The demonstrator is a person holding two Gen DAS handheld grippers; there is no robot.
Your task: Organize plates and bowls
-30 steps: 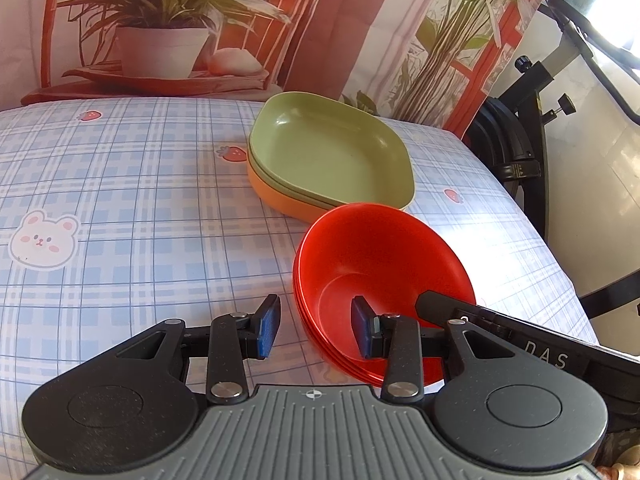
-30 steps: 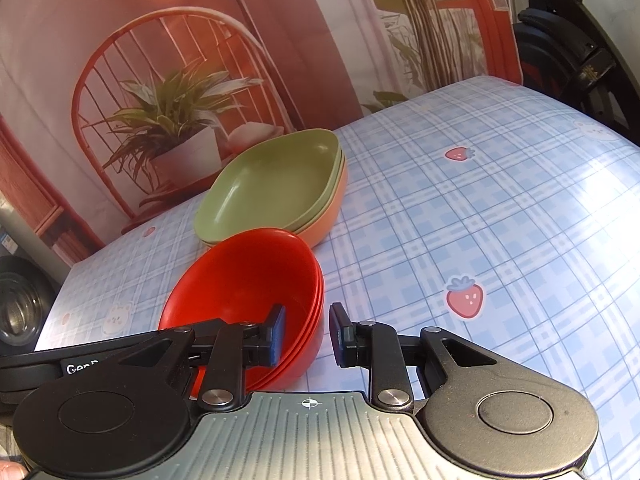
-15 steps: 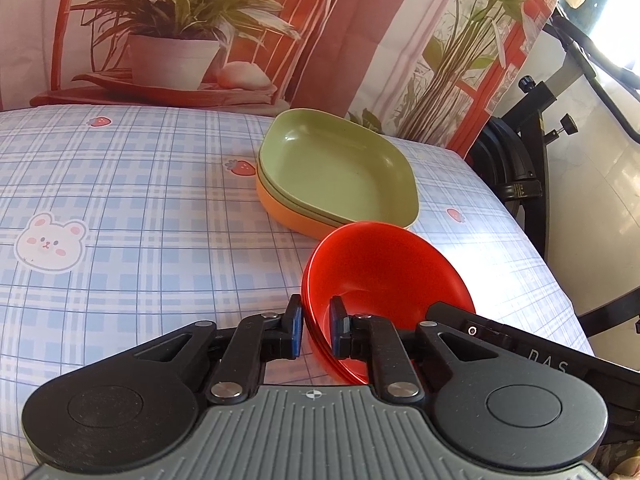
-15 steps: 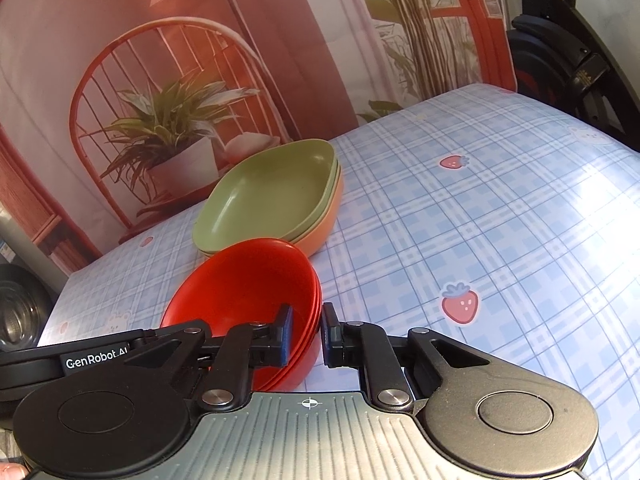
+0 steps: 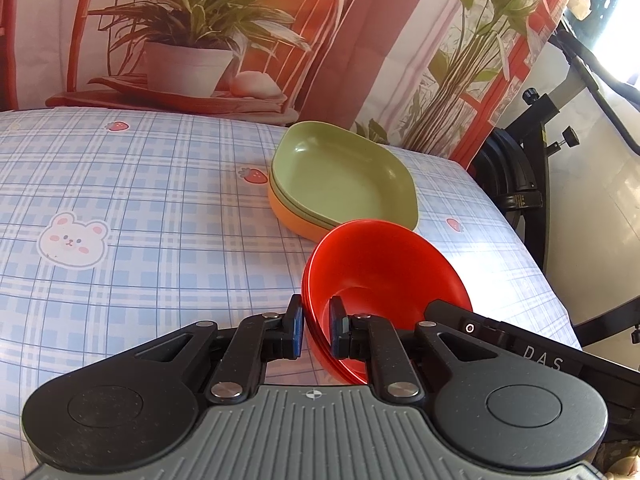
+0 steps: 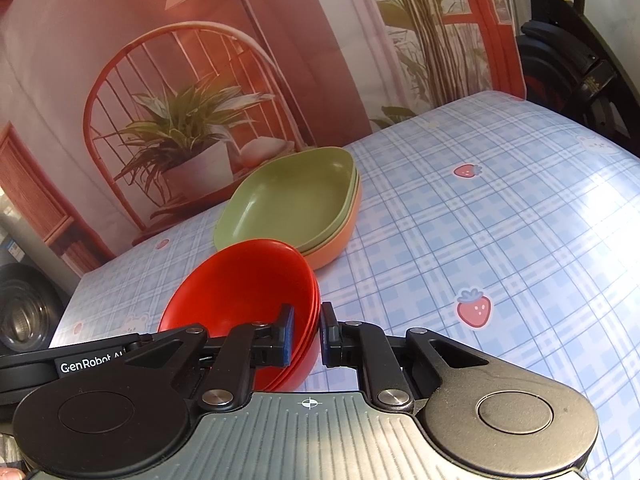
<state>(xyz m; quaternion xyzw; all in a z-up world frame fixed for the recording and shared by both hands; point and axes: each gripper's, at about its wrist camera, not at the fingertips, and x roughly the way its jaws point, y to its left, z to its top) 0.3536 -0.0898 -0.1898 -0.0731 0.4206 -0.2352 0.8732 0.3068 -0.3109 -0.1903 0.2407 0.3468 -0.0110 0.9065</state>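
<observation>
A stack of red bowls [image 5: 380, 268] is held between both grippers, lifted and tilted above the table. My left gripper [image 5: 316, 330] is shut on the stack's left rim, one finger inside and one outside. My right gripper [image 6: 305, 330] is shut on the opposite rim of the red bowls [image 6: 244, 280]. Behind them sits a stack of plates: green plates [image 5: 344, 172] on an orange one [image 5: 292, 216], resting on the table. The plate stack also shows in the right wrist view [image 6: 288, 204].
The table carries a blue plaid cloth [image 5: 140, 208] with strawberry and bear prints. A printed backdrop [image 5: 200, 40] hangs along the far edge. A black exercise bike [image 5: 532, 168] stands off the table's right end; it also shows in the right wrist view [image 6: 580, 60].
Both grippers closed on opposite rims of the red bowl stack and lifted it; the table and plate stack now sit lower and farther in both views.
</observation>
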